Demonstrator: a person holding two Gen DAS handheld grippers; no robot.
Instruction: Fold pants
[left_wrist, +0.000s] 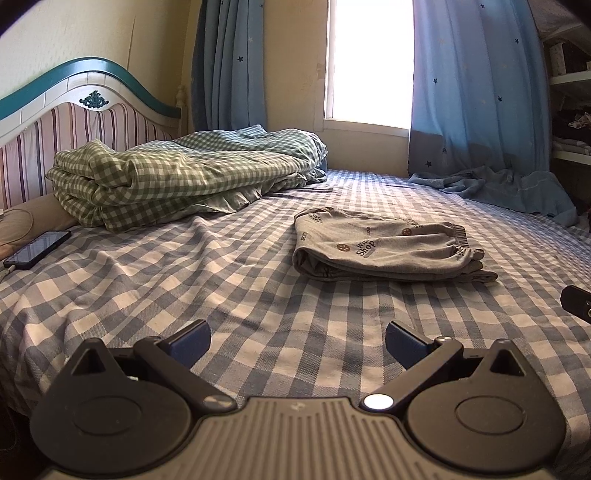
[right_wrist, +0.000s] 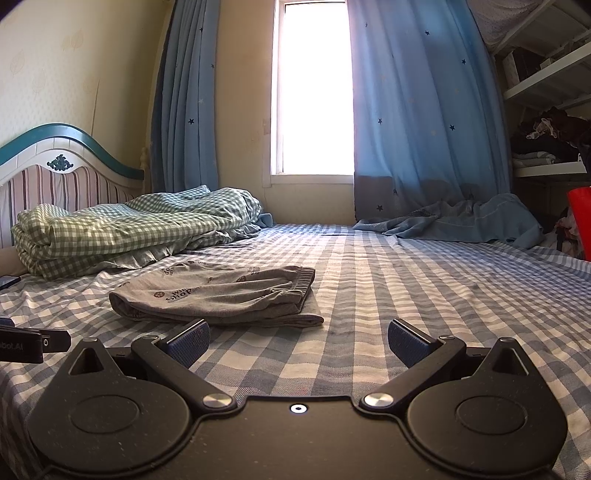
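Pants (left_wrist: 388, 247) lie folded on bed (left_wrist: 221, 288), ahead of my tools. Long side runs left to right. My left gripper (left_wrist: 297, 345) wide apart, empty. My right gripper (right_wrist: 298, 345) too, looks nearer to pants.

One pair of folded pants (left_wrist: 388, 249), one green checked quilt (left_wrist: 177, 177), one phone (left_wrist: 37, 248), two curtains (left_wrist: 476, 85), one bed (left_wrist: 221, 280).
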